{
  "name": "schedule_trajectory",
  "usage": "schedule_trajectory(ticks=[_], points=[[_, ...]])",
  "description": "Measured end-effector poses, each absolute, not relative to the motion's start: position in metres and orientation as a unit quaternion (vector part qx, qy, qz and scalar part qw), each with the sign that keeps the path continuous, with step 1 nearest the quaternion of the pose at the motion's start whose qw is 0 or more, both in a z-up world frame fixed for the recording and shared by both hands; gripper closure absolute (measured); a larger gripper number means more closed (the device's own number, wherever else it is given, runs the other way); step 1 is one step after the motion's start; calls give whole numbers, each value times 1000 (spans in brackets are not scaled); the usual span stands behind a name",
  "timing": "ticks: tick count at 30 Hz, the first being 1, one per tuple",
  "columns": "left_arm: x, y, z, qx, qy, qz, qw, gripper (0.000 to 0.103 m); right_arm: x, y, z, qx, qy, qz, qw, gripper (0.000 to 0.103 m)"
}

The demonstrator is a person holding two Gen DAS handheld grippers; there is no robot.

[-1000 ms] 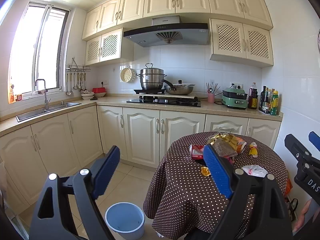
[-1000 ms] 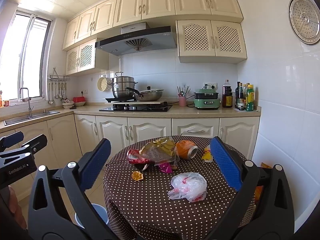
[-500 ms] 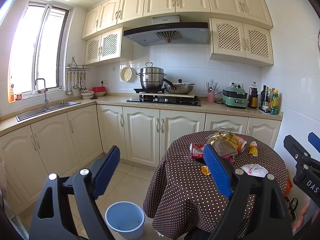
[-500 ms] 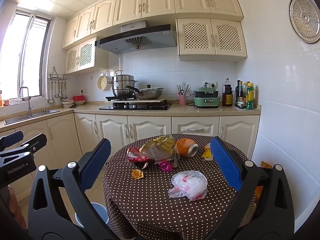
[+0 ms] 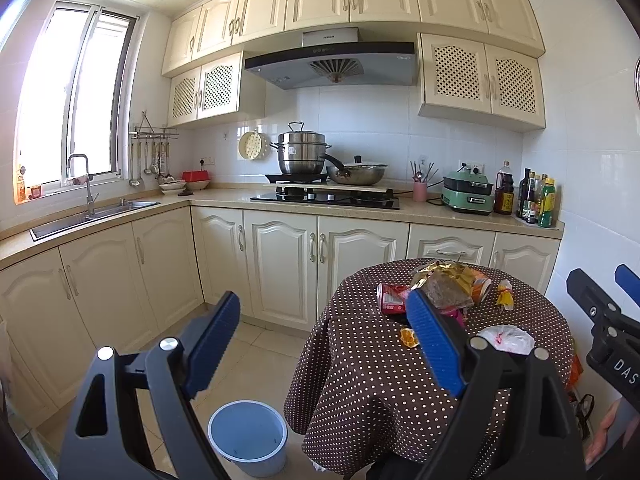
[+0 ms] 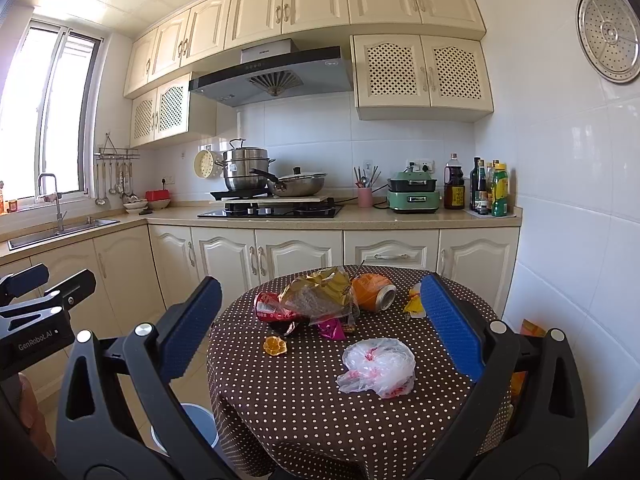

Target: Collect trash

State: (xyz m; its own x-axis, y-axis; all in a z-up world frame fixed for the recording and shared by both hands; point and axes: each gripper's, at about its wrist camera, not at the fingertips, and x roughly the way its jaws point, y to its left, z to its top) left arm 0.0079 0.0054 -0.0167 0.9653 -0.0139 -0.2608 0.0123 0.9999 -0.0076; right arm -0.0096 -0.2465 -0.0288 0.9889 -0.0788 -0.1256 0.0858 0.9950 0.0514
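Right gripper (image 6: pixel 320 324) jaws spread wide, nothing btwn the blue pads (image 6: pixel 450 328), held above the near edge of a round table (image 6: pixel 304 404) w/ brown polka-dot cloth. Closest trash, just ahead and low btwn the fingers: crumpled white plastic bag (image 6: pixel 378 366) w/ red print. A bit further and twd the left finger: orange peel piece (image 6: pixel 275 346). Beyond that, a heap at the table's far side: magenta wrapper (image 6: pixel 332 328), clear/gold snack bag (image 6: pixel 320 296) lying over a red packet (image 6: pixel 268 306), orange can (image 6: pixel 374 292) on its side w/ open end facing the gripper, and a small yellow wrapper (image 6: pixel 414 302) just inside the right finger tip. Left gripper (image 5: pixel 324 320) also wide open and empty, off to the left of the table; its right pad (image 5: pixel 434 344) overlaps the heap in view, left pad hangs over bare floor tiles. Below and btwn its fingers, on the floor just beside the cloth's hem: light-blue bin (image 5: pixel 248 438), upright, can't see anything inside except small specks. Each gripper shows at the edge of the other's view. Past the table: cream cabinets (image 6: pixel 296 256), hob w/ steel steamer pot (image 6: pixel 244 168) and wok, green appliance (image 6: pixel 414 198) and sauce bottles (image 6: pixel 486 192) far right on the counter, sink (image 5: pixel 94 216) under the window far left.
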Motion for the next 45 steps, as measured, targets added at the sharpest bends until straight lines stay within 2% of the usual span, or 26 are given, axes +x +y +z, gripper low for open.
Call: schedule_trajectory(ticks=[31, 38, 45], points=[[28, -6, -27, 6, 158, -10, 987, 19, 7, -270, -47, 46, 94, -69, 992, 6], [59, -20, -52, 15, 201, -16, 979, 19, 30, -293, -73, 54, 131, -91, 986, 6], [108, -47, -95, 26, 277, -55, 959, 19, 65, -321, -111, 68, 191, -116, 972, 6]])
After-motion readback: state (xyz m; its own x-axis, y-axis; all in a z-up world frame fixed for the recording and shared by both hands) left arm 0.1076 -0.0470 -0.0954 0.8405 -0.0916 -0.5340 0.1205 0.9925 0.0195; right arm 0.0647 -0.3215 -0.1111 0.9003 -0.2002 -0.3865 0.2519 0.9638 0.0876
